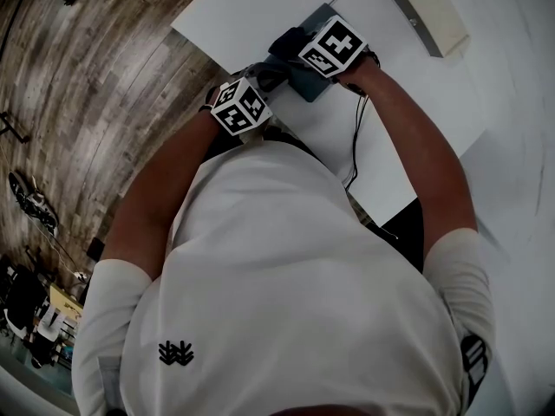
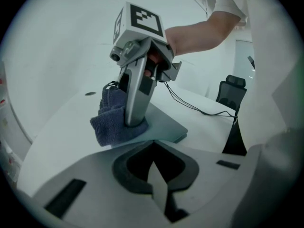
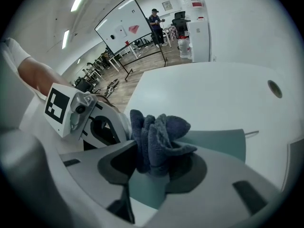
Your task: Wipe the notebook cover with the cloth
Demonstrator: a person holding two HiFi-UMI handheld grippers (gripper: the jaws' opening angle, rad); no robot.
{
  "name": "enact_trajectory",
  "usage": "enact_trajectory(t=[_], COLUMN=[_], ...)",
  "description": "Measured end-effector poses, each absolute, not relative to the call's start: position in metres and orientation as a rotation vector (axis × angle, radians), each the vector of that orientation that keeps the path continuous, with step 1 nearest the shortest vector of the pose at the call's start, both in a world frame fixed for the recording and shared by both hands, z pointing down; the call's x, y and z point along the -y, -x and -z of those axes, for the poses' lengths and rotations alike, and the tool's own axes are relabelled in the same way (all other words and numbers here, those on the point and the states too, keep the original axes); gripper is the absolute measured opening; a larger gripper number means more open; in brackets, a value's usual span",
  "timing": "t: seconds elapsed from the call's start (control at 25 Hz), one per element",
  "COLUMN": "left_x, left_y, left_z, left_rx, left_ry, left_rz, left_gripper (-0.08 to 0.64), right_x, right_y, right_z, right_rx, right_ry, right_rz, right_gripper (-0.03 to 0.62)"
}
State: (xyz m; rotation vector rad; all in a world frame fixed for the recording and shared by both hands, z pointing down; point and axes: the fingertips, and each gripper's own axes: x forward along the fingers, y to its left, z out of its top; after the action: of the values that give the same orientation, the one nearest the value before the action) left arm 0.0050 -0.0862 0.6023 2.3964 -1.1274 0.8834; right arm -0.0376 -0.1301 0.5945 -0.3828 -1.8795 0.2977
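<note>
A teal-grey notebook [image 1: 309, 83] [image 2: 164, 125] [image 3: 221, 139] lies flat on the white table [image 1: 416, 120]. My right gripper [image 1: 293, 43] [image 2: 135, 121] [image 3: 159, 167] stands nearly upright over it, shut on a bunched dark blue cloth [image 2: 111, 125] [image 3: 159, 137]. The cloth presses on the cover near the notebook's left edge and hangs a little past it. My left gripper [image 1: 267, 78] [image 2: 156, 172] [image 3: 102, 127] is low at the notebook's near corner, jaws together with nothing visibly between them. The cover under the cloth is hidden.
A black cable [image 1: 355, 137] [image 2: 190, 103] runs across the table to the right gripper. A cream flat object [image 1: 429, 7] lies far right. The table has a round hole [image 3: 274, 88] and ends at wooden floor [image 1: 95, 102]. An office chair [image 2: 231, 91] stands beyond.
</note>
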Motion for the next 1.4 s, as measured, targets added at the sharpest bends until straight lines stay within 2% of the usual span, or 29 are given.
enact_trajectory(t=[0.72,1.4], left_x=[0.088,0.091], left_y=[-0.008,-0.009], left_z=[-0.603,-0.603], left_rx=[1.127,1.125], left_ry=[-2.396,-2.389], left_rz=[-0.885,-0.889], left_gripper=[0.006,0.006], right_x=[0.236,0.312], right_y=[0.032,0.025], right_z=[-0.601,-0.606], right_rx=[1.894,1.905], right_ry=[0.220,0.032], right_rz=[-0.345,-0.227], right_gripper=[0.160,0.160])
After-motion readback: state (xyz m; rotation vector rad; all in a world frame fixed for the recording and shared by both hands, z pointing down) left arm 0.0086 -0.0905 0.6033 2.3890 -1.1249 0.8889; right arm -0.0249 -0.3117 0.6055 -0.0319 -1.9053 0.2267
